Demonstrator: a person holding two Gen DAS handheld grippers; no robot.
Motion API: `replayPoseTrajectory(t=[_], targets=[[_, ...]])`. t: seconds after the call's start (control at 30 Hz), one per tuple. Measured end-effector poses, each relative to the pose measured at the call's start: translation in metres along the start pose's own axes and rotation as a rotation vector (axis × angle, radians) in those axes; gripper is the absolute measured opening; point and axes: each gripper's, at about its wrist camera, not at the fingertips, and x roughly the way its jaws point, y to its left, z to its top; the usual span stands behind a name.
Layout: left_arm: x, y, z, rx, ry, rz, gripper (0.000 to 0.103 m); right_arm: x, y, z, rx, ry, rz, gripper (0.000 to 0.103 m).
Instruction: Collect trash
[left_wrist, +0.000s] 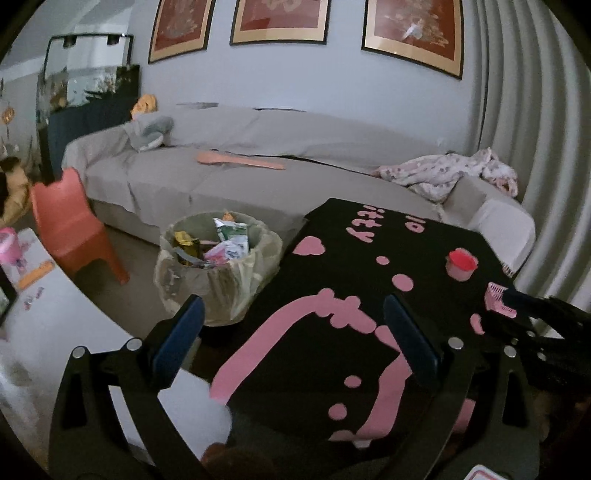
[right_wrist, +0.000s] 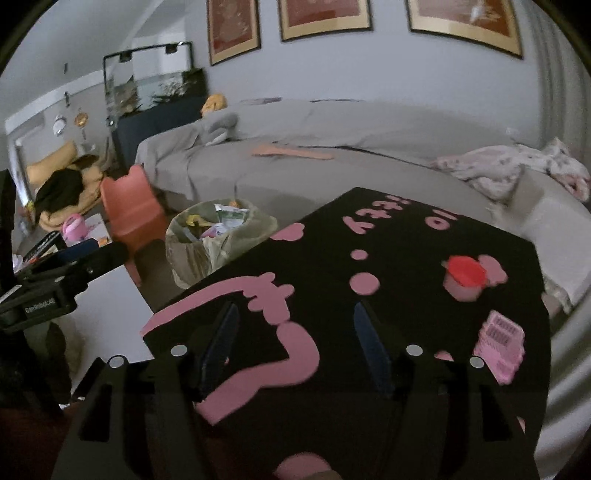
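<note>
Left wrist view: the left claw (left_wrist: 293, 332) stands wide apart with nothing between its pads, above the near edge of the worktop (left_wrist: 325, 373), which is covered in black with pink shapes. The bin (left_wrist: 218, 266), lined with a bag and already holding wrappers, sits on the floor just beside the worktop's left edge. A pink cup (left_wrist: 461, 266) with a red lid and a pink comb (left_wrist: 499, 304) lie toward the far right.

Right wrist view: the right claw (right_wrist: 293, 343) is apart and empty over the same worktop (right_wrist: 406, 302). The cup (right_wrist: 463, 280) and comb (right_wrist: 500, 345) lie ahead to its right; the bin (right_wrist: 218, 240) is ahead left.

Judgement: no loose trash is evident on the worktop. Confirm each item is trash before approaching; approach with pads apart, centred on the item.
</note>
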Motion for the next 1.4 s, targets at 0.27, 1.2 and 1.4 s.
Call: replayPoseTrajectory(t=[0.27,1.2,1.4], targets=[[-0.028,-0.005,-0.008,0.03,-0.025,0.17,0.093,-0.021,0.014,-0.02,-0.006,-0.021,0.001,0.062],[-0.032,0.006,-0.014,0.026,0.013,0.161,0.093,-0.03,0.025,-0.016,-0.024,-0.046,-0.006,0.062],[-0.032,0.005,-0.014,0.026,0.013,0.161,0.093,-0.03,0.025,-0.016,-0.022,-0.048,-0.007,0.062]])
